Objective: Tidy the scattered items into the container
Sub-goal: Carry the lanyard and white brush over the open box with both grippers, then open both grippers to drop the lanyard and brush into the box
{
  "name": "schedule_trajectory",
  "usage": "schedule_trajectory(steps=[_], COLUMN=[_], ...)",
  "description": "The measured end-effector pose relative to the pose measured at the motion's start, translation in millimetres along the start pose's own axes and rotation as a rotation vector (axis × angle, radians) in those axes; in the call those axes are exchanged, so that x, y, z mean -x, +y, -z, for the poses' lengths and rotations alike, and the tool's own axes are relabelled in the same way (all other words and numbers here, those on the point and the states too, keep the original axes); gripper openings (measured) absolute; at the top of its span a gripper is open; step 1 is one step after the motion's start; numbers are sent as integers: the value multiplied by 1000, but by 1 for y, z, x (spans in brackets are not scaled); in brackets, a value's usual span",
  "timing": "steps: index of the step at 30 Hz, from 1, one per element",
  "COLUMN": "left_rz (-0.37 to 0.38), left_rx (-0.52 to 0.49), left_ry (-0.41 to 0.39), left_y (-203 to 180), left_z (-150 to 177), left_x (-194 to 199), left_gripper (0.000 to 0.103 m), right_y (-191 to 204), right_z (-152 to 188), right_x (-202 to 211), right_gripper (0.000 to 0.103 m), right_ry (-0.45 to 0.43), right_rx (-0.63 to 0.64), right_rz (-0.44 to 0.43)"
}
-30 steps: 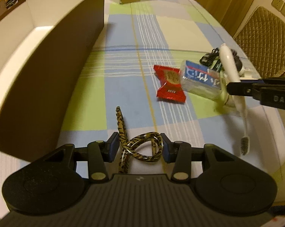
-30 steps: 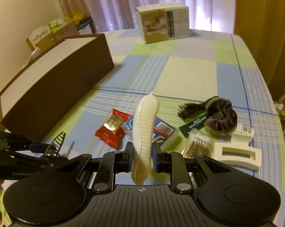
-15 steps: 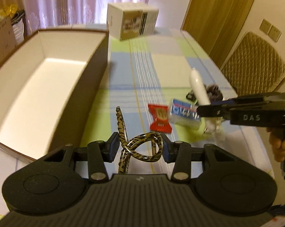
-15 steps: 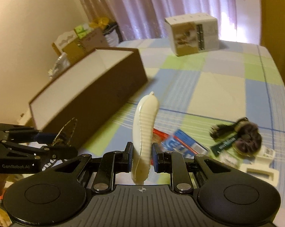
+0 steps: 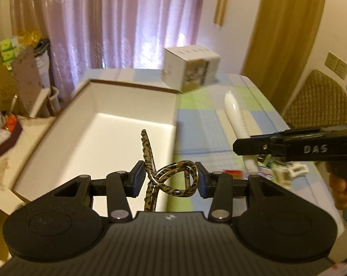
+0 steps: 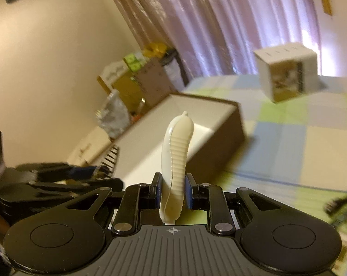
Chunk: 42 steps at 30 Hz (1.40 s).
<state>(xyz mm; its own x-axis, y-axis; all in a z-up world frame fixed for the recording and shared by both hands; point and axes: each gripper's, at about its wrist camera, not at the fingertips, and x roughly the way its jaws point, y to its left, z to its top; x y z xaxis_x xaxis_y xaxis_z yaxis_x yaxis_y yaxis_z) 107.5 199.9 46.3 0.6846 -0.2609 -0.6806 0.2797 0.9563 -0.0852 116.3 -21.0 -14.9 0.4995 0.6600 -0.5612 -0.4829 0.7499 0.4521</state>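
Left gripper [image 5: 170, 180]: pads clamped on glossy leopard-print hair clip [image 5: 173, 179], looped, lifted by the box's near corner. Right gripper [image 6: 172, 192]: pinching ribbed cream toothbrush handle [image 6: 177, 156], upright. Beyond: brown box [image 5: 118, 124], white inside, on checked tablecloth [image 5: 203, 119].

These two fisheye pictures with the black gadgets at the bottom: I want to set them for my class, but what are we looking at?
No robot here: a person carries a hand-held claw in each hand, and each picture comes from a camera mounted on one claw, looking forward along its fingers. The left claw grips a leopard-patterned hair clip above the open brown box with a white inside. The right claw pinches a white toothbrush by its ribbed handle. In the left picture you see that right claw from the side, with the person's hand behind it. All this is over a checked tablecloth, where a white carton stands. A few blurred small items lie near the right edge.
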Motion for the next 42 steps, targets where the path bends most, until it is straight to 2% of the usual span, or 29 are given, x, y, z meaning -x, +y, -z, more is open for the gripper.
schedule_trajectory(steps=[6, 11, 14, 17, 20, 22, 23, 29, 34, 40, 41, 42], left_rz=[-26, -17, 19, 57, 99, 114, 127, 139, 136, 124, 121, 118], left_rx=[-30, -42, -48, -71, -77, -89, -101, -145, -153, -149, -148, -147], left_ry=[-5, 10, 31, 68, 138, 179, 200, 301, 347, 370, 371, 373], left_y=[55, 90, 107, 118, 129, 133, 134, 140, 142, 145, 145, 145], left_z=[-15, -19, -18, -14, -8, -4, -2, 7, 18, 20, 20, 18], left_x=[-3, -16, -27, -44, -68, -81, -87, -121, -134, -141, -142, -142], left_gripper=[40, 40, 40, 40, 39, 29, 27, 27, 27, 27, 27, 27], right_y=[45, 65, 67, 62, 58, 58, 57, 52, 44, 35, 35, 34], right_z=[-19, -25, -26, -23, -18, -15, -13, -8, -7, -9, -9, -9], right_x=[-48, -91, -118, -150, -183, -200, -208, -243, -254, -259, -259, -259], right_gripper=[18, 18, 18, 18, 18, 18, 18, 18, 18, 18, 19, 29], right_ry=[-30, -20, 3, 66, 162, 236, 272, 442, 491, 513, 522, 535], right_rx=[0, -24, -35, -56, -18, 24, 41, 136, 176, 158, 155, 152], right_rz=[-30, 1, 48, 99, 169, 196, 214, 272, 308, 292, 292, 293])
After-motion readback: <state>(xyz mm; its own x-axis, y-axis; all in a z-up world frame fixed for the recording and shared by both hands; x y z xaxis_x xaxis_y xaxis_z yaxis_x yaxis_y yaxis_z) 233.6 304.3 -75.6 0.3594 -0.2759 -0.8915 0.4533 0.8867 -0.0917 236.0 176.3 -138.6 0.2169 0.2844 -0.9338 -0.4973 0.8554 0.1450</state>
